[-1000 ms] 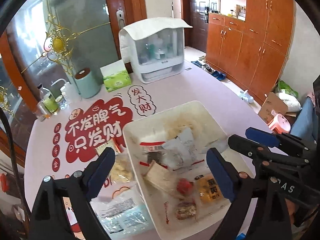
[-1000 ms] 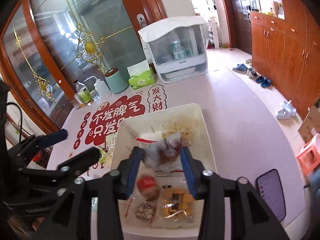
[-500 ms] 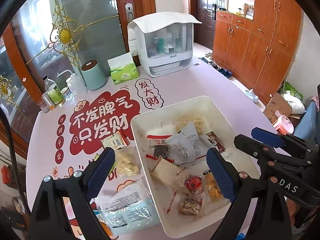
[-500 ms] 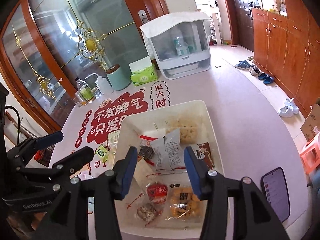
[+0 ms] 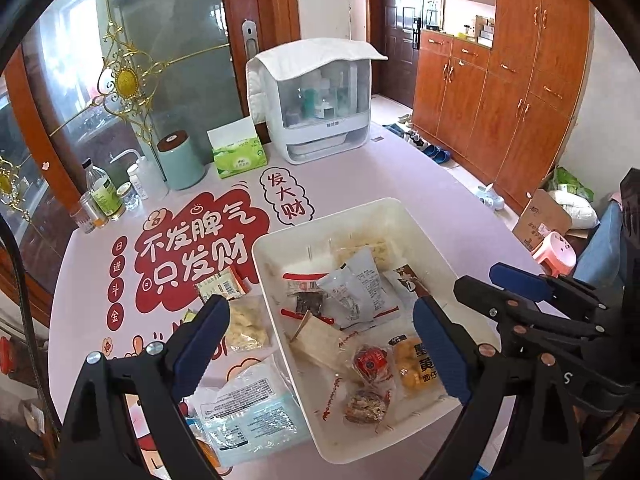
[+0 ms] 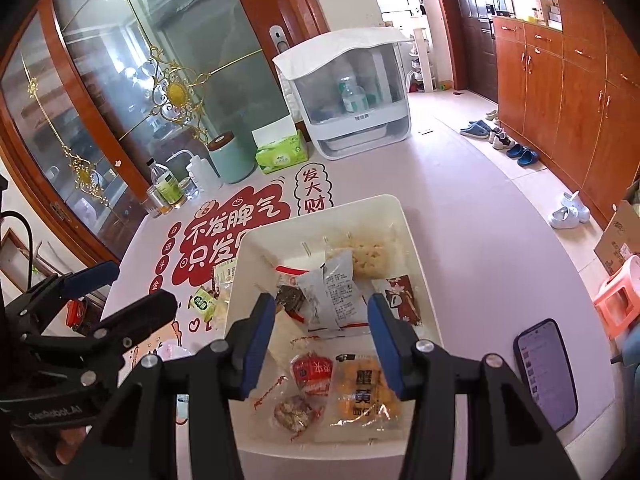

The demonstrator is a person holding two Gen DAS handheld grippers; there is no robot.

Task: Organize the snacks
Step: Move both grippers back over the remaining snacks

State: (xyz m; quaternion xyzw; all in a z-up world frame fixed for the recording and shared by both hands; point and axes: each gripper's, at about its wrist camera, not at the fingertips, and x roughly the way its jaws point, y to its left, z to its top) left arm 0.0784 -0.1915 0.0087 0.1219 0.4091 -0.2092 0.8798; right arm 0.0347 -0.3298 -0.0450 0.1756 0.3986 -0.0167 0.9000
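Both grippers hover with fingers apart and empty over the white bin [image 5: 416,220] of snacks on the counter [image 5: 400,168], so the left gripper [image 5: 320,340] (wider) should drop onto the loose pale packet [image 5: 244,322] beside it.

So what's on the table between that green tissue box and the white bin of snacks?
Only the tablecloth's printed characters lie between the tissue box and the bin; no objects there. The left wrist view shows that stretch best.

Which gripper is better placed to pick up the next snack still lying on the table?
Probably left. The left gripper is open, and its left finger hangs over the loose packets beside the white bin. The right gripper hangs over the bin's contents.
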